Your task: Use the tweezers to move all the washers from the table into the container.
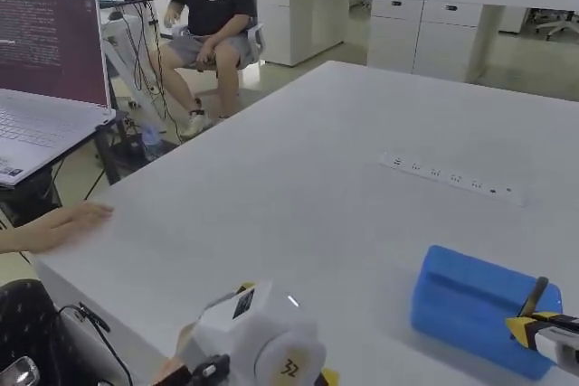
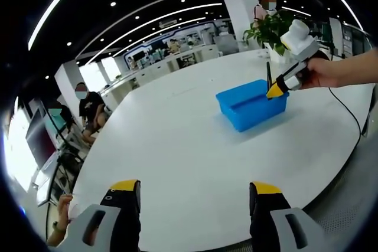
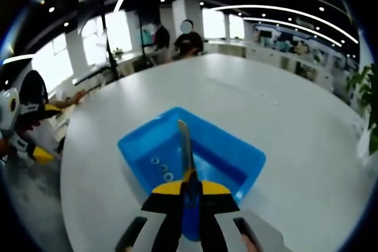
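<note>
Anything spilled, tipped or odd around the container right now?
Nothing stands out. The container sits flat on the table, three washers lie inside it, and the right tool holds the tweezers pointing into it.

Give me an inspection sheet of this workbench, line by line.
Surface: white table, smooth and flat.
Job's things: blue container on the table; three washers inside it; tweezers tips over it.
Clutter: power strip lying on the table.
Grippers: right hand-held gripper shut on the tweezers; left hand-held gripper open, holding nothing.
Cables: black cable on the table near the right one.
Surroundings: laptop on a side desk, seated person beyond, a hand on the table's edge.
</note>
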